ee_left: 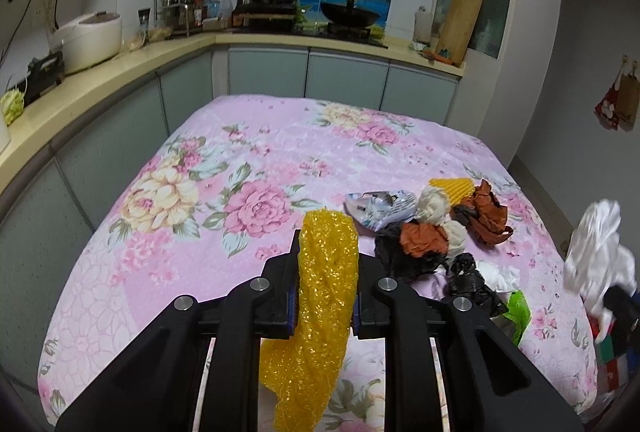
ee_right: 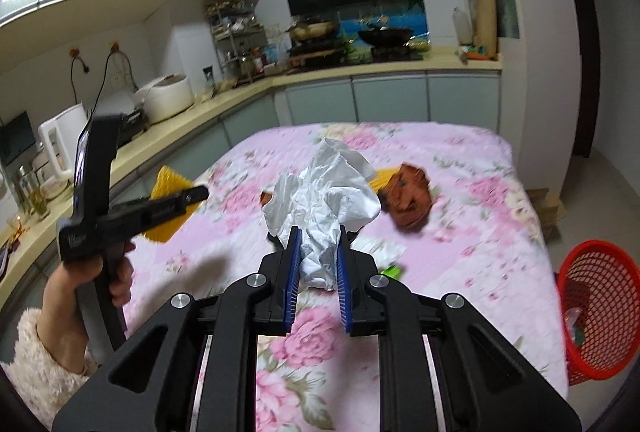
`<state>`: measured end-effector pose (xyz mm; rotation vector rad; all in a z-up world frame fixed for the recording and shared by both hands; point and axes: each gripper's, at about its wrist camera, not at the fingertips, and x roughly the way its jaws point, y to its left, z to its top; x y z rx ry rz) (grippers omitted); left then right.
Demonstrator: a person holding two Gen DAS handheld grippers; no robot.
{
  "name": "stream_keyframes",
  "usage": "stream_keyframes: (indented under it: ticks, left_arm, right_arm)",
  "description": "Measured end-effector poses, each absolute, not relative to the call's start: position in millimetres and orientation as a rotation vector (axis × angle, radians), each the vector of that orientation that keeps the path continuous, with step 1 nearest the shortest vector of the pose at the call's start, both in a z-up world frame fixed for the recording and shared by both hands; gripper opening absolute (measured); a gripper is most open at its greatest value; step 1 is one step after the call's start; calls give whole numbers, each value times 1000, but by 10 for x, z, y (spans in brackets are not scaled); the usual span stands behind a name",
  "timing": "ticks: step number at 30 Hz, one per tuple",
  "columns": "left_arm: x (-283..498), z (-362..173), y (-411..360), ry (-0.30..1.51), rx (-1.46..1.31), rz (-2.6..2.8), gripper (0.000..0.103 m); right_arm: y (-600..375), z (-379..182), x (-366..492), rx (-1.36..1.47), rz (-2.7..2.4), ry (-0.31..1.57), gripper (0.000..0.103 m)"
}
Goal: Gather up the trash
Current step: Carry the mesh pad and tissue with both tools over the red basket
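Observation:
My left gripper (ee_left: 325,244) is shut on a strip of yellow bubble wrap (ee_left: 320,312) that hangs down between its pads, above the floral cloth. My right gripper (ee_right: 317,238) is shut on a crumpled white paper (ee_right: 324,196), lifted above the table. A heap of trash (ee_left: 432,232) lies on the cloth to the right in the left wrist view: black plastic, orange-brown paper (ee_left: 486,212), white wads, a printed wrapper and a yellow piece. The right wrist view shows the orange-brown paper (ee_right: 408,196) beyond the white paper, and the left gripper (ee_right: 198,194) with its yellow wrap at the left.
A red mesh basket (ee_right: 600,312) stands on the floor at the table's right side. The pink floral tablecloth (ee_left: 240,160) covers the table. A kitchen counter (ee_left: 100,80) with a rice cooker (ee_left: 90,40) runs along the left and back. A person's hand (ee_right: 96,280) in a fluffy sleeve holds the left gripper.

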<state>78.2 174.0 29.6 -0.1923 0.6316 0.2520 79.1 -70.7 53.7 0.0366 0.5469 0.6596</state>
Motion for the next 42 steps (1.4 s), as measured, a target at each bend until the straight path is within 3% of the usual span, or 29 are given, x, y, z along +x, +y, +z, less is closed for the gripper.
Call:
stream_keyframes:
  ticks: [21,42]
  left_arm:
    - [856,591,907,508,-69,83,17]
    - [1328,794,-679,519,-30,-356,17]
  right_arm:
    - [-1549,937,955,108,444,412,17]
    - [-2763,935,931,225,80,379,17]
